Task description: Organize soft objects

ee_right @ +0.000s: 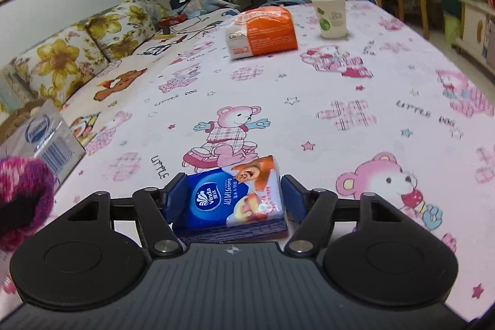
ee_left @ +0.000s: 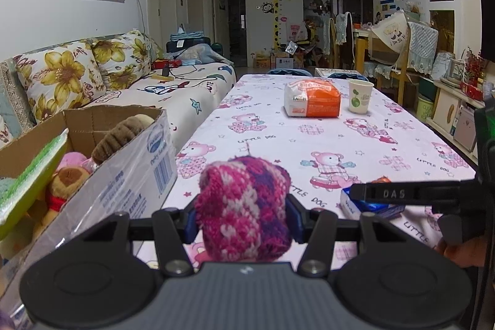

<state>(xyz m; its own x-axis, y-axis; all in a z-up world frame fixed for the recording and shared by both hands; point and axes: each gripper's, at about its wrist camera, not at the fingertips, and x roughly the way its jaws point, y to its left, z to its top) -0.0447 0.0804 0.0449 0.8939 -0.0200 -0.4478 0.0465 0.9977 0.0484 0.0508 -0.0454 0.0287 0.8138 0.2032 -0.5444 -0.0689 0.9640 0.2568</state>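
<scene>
My left gripper (ee_left: 243, 218) is shut on a pink and purple knitted piece (ee_left: 244, 206) and holds it above the table, just right of a cardboard box (ee_left: 130, 172) with plush toys (ee_left: 66, 184) in it. The knitted piece also shows at the left edge of the right wrist view (ee_right: 23, 197). My right gripper (ee_right: 229, 200) is shut on a blue tissue pack (ee_right: 229, 200) low over the tablecloth. That gripper's arm and the pack show in the left wrist view (ee_left: 371, 203).
An orange and white soft pack (ee_left: 312, 99) and a paper cup (ee_left: 360, 96) stand at the far end of the table with the pink bear cloth (ee_left: 309, 138). A sofa with flowered cushions (ee_left: 68, 76) runs along the left. Chairs and shelves crowd the right.
</scene>
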